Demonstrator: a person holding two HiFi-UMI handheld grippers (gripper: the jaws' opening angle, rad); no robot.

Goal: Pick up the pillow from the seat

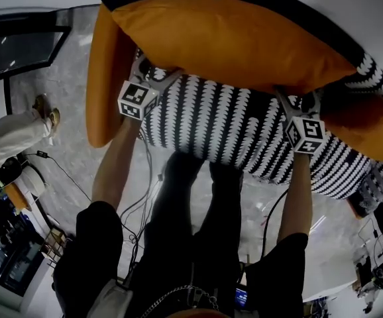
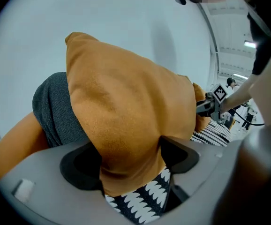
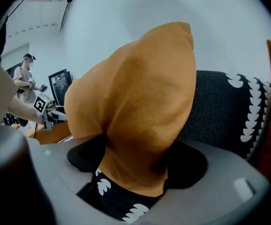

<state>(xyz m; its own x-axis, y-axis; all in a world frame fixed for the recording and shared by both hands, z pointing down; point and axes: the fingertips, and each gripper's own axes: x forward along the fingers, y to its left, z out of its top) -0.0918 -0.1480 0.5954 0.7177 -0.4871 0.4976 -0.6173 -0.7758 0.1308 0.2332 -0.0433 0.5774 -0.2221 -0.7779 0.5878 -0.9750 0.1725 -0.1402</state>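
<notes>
Spread fairly wide, left claw (image 2: 131,161) and right claw (image 3: 138,162) each clamp the orange pillow (image 1: 224,42).

The pillow (image 1: 231,42) spans the seat (image 1: 224,128), left gripper (image 1: 153,77) at its left end, right gripper (image 1: 296,99) at its right.

The person wears a black short-sleeved top, its sleeves (image 1: 97,225) loose and wide, and black trousers (image 1: 193,230), with a metal chain (image 1: 178,294) at the waist. The left gripper (image 1: 153,73) and the right gripper (image 1: 296,102) each have a pale grey moulded body and carry a white cube (image 1: 137,100) printed with black square markers. Seen close in the gripper views, the jaws have matte black pads (image 2: 79,165) set into smooth grey housing. Thin dark cables (image 1: 140,209) hang beside the legs.
</notes>
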